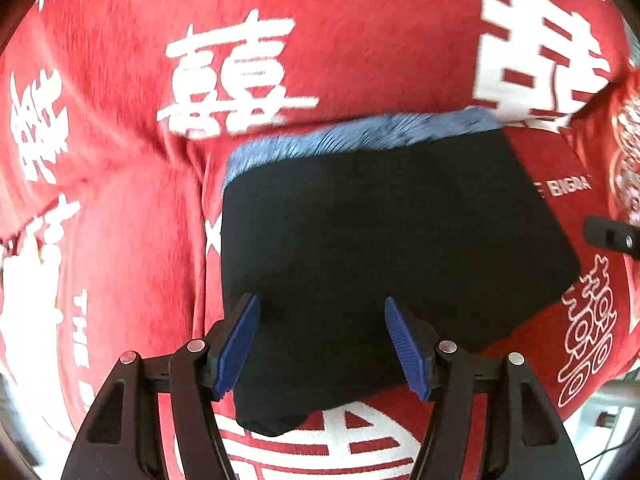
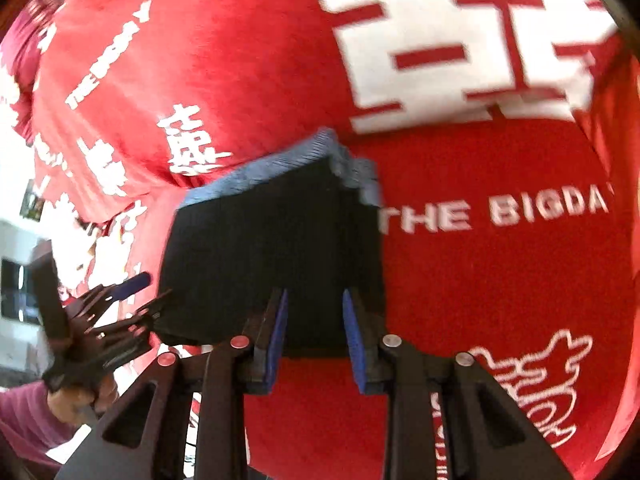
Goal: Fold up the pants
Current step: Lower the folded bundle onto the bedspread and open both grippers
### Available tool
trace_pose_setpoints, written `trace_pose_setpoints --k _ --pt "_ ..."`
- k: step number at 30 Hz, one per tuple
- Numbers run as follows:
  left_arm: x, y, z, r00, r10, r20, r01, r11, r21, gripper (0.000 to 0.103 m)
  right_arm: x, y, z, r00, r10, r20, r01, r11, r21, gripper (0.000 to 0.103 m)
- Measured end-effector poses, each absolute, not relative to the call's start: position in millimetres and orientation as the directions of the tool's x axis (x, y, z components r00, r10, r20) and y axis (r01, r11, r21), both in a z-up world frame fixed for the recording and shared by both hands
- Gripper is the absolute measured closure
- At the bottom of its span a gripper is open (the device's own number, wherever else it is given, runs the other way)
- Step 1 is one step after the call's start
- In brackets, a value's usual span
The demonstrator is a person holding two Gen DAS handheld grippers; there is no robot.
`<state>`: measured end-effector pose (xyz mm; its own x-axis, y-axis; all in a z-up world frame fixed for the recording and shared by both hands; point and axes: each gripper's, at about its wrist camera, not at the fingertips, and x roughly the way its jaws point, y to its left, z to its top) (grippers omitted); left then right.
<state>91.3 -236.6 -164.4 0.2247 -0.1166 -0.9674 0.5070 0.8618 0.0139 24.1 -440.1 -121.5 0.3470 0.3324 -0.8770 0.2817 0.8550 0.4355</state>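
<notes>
The black pants [image 1: 360,240] lie folded into a compact block on the red cloth, with a blue-grey ribbed waistband [image 1: 360,136] along the far edge. My left gripper [image 1: 322,312] is open, its blue pads hovering over the near part of the pants, holding nothing. In the right wrist view the same folded pants [image 2: 272,248] show with the waistband [image 2: 280,168] at the far side. My right gripper [image 2: 315,308] is open with a narrower gap, over the near right edge of the pants. The left gripper [image 2: 120,300] shows at the pants' left side.
A red cloth [image 1: 120,240] with large white characters and "THE BIGDAY" lettering [image 2: 520,212] covers the whole surface. The cloth's edge and a pale floor show at the lower right of the left wrist view [image 1: 608,420]. The person's hand and pink sleeve [image 2: 36,420] are at lower left.
</notes>
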Motion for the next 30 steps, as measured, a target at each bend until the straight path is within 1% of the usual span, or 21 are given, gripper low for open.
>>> trace_pose_setpoints --k 2,4,6,8,13,18,24,30 --pt "91 -233 -170 0.211 -0.123 -0.97 0.49 0.872 -0.004 0.037 32 -430 -134 0.294 0.32 -0.9 0.271 0.876 0.4 0.072" --pt "86 -232 -171 0.223 -0.124 -0.967 0.498 0.867 0.004 0.037 31 -424 -151 0.245 0.285 -0.927 0.282 0.894 0.349 0.072" --pt "84 -232 -172 0.226 -0.125 -0.966 0.506 0.862 0.007 0.036 22 -423 -160 0.237 0.281 -0.93 0.321 0.881 0.348 0.072" --pt "82 -231 -173 0.219 -0.135 -0.966 0.503 0.864 -0.007 0.021 14 -427 -163 0.25 0.28 -0.927 0.359 0.862 0.357 0.072" --pt "84 -229 -172 0.205 -0.137 -0.969 0.494 0.869 -0.018 0.021 9 -430 -168 0.242 0.255 -0.936 0.403 0.851 0.337 0.071" --pt "88 -226 -168 0.182 -0.115 -0.977 0.497 0.868 -0.009 0.021 12 -420 -161 0.211 0.202 -0.956 0.393 0.879 0.272 0.071" --pt "97 -215 -163 0.127 -0.119 -0.985 0.479 0.877 -0.044 0.021 8 -409 -161 0.169 0.16 -0.973 0.41 0.886 0.217 0.071" --pt "101 -204 -159 0.106 -0.112 -0.988 0.496 0.867 -0.045 0.021 -4 -402 -157 0.142 0.137 -0.98 0.454 0.871 0.187 0.071"
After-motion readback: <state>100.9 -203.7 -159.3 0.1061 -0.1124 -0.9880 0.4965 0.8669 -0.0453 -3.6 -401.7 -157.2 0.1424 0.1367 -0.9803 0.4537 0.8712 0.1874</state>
